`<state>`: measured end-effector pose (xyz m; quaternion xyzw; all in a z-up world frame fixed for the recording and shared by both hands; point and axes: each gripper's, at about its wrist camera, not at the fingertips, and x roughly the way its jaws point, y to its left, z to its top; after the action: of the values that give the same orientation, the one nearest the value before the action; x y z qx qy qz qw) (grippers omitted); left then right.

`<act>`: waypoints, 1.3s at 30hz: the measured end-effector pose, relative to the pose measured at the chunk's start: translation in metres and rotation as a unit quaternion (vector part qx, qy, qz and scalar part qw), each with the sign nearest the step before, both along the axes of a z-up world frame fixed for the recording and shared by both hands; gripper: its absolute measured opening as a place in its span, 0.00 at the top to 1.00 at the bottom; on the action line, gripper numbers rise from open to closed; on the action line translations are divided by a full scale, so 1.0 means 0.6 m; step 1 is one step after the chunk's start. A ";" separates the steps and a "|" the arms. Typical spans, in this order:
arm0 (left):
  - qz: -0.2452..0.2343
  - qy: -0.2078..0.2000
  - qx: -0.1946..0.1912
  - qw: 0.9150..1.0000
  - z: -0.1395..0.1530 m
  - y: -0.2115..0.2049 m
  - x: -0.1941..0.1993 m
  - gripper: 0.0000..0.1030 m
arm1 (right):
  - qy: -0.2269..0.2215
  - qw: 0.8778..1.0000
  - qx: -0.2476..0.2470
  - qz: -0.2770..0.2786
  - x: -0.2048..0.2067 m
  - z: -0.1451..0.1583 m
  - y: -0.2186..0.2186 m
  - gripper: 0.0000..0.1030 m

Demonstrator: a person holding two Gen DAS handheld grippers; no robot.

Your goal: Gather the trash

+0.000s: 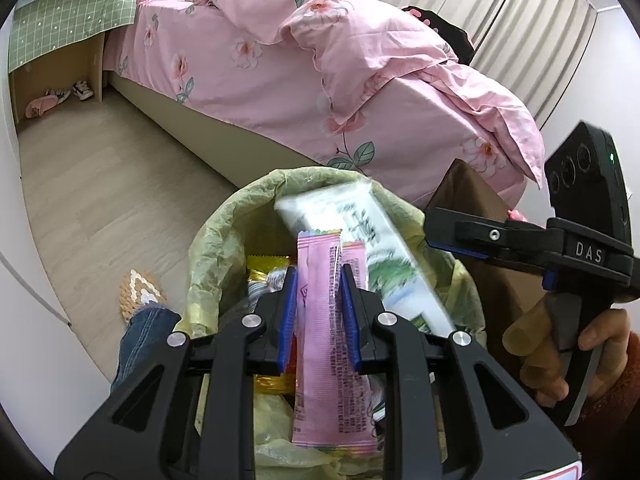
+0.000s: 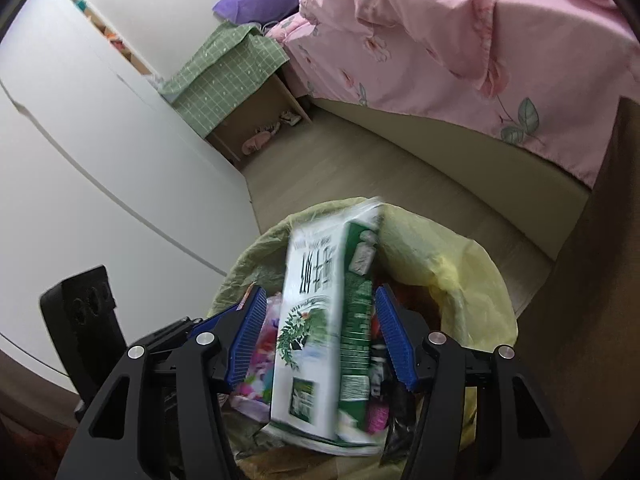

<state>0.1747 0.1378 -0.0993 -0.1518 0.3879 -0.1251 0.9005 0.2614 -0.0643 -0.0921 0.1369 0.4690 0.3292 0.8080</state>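
You had both grippers over the trash bin (image 1: 224,232), its yellow-green liner folded over the rim, beside the bed (image 1: 320,80).

Your left gripper (image 1: 319,320) was clenched on the pink sachet (image 1: 324,340). The sachet's long axis ran straight along the fingers, its top end poking out ahead of the tips and its lower end hanging back toward the camera, directly above the wrappers already in the bin.

Your right gripper (image 2: 320,332) stood open around the white-and-green tissue pack (image 2: 316,332). Both blue pads were clear of its sides, so nothing was pinching it. The pack stood tall, long axis pointing away from you, base down in the bin; it was blurred, so I could not tell whether it was falling or had settled.

The next move turned on the sachet: it hung just left of the pack, already above the bin's mouth, so simply opening the jaws would likely have dropped it in.
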 end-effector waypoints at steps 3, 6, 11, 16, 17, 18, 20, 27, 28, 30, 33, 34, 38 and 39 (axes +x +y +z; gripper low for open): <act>0.004 -0.001 0.001 1.000 0.009 0.002 0.000 0.77 | -0.012 1.000 0.015 -0.017 -0.014 0.010 -0.024 0.48; -0.005 0.009 -0.004 1.000 0.009 -0.006 0.006 0.76 | -0.022 0.999 0.021 -0.026 -0.027 0.021 -0.042 0.48; -0.009 0.016 0.015 1.000 0.006 -0.032 0.025 0.76 | -0.055 0.997 0.018 -0.047 -0.061 0.055 -0.082 0.48; 0.013 0.008 0.012 1.000 0.028 -0.031 0.021 0.53 | -0.088 0.994 -0.005 -0.067 -0.103 0.083 -0.125 0.48; 0.017 0.006 0.010 1.000 0.035 -0.028 0.019 0.52 | -0.091 0.993 -0.009 -0.068 -0.107 0.086 -0.130 0.48; 0.026 0.005 0.012 1.000 0.045 -0.026 0.013 0.50 | -0.095 0.993 -0.014 -0.069 -0.111 0.090 -0.136 0.48; 0.039 0.004 0.023 0.999 0.062 -0.024 0.001 0.47 | -0.107 0.992 -0.030 -0.064 -0.131 0.099 -0.144 0.48; 0.065 -0.008 0.064 0.996 0.139 -0.057 -0.135 0.13 | -0.158 0.984 -0.078 -0.039 -0.232 0.123 -0.156 0.48; 0.069 -0.011 0.067 0.995 0.146 -0.065 -0.161 0.11 | -0.161 0.983 -0.081 -0.038 -0.240 0.123 -0.157 0.48; 0.073 -0.028 0.102 0.992 0.163 -0.086 -0.212 0.11 | -0.169 0.980 -0.100 -0.034 -0.278 0.126 -0.158 0.48; 0.086 -0.052 0.140 0.985 0.181 -0.113 -0.272 0.11 | -0.176 0.978 -0.107 -0.032 -0.325 0.131 -0.160 0.48; 0.084 -0.055 0.145 0.984 0.184 -0.120 -0.284 0.11 | -0.179 0.977 -0.110 -0.037 -0.341 0.132 -0.163 0.48; 0.081 -0.066 0.174 0.979 0.193 -0.150 -0.329 0.11 | -0.189 0.973 -0.121 -0.046 -0.389 0.139 -0.161 0.47; 0.079 -0.071 0.171 0.979 0.195 -0.156 -0.340 0.11 | -0.193 0.972 -0.125 -0.048 -0.402 0.141 -0.160 0.47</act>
<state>-0.0293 0.0443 0.0178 -0.0160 0.3250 0.0041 0.9456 0.0204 -0.1600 -0.0076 -0.0092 0.3344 0.2486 0.9090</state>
